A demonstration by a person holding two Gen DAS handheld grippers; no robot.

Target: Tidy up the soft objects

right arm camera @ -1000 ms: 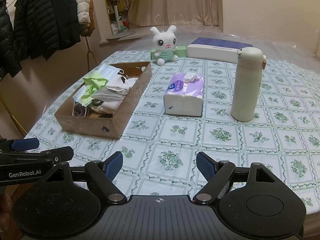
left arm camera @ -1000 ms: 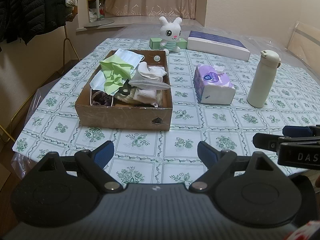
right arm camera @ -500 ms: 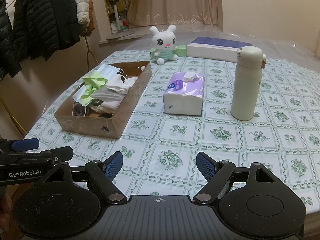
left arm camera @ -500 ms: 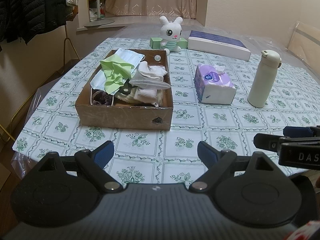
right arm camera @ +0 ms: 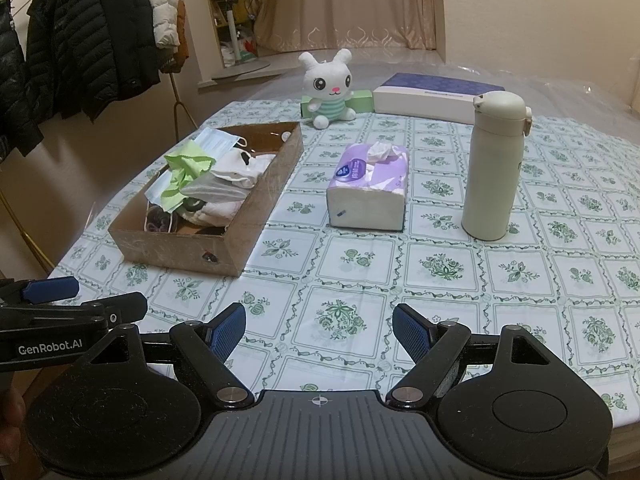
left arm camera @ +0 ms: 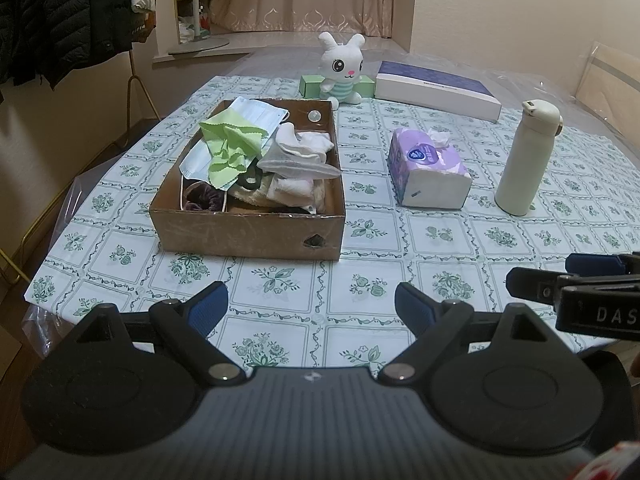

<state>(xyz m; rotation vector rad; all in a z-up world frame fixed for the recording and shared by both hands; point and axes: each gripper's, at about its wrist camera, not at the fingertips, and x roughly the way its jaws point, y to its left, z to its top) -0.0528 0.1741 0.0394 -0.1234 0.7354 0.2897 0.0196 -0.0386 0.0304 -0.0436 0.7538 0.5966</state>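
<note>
A brown cardboard box [left arm camera: 248,232] [right arm camera: 256,208] sits on the table's left half. It holds a green cloth [left arm camera: 230,144] [right arm camera: 180,176], face masks [left arm camera: 256,116], white socks [left arm camera: 300,148] and a dark scrunchie [left arm camera: 200,198]. A white plush bunny [left arm camera: 342,70] [right arm camera: 328,88] sits upright beyond the box. A purple tissue pack [left arm camera: 428,168] [right arm camera: 368,188] lies right of the box. My left gripper [left arm camera: 312,300] is open and empty above the near table edge. My right gripper [right arm camera: 319,324] is open and empty, right of the left one.
A cream thermos bottle [left arm camera: 528,160] [right arm camera: 494,168] stands right of the tissue pack. A flat white and purple box [left arm camera: 436,90] and a small green box [left arm camera: 310,85] lie at the back. Coats [right arm camera: 80,52] hang on a rack left of the table.
</note>
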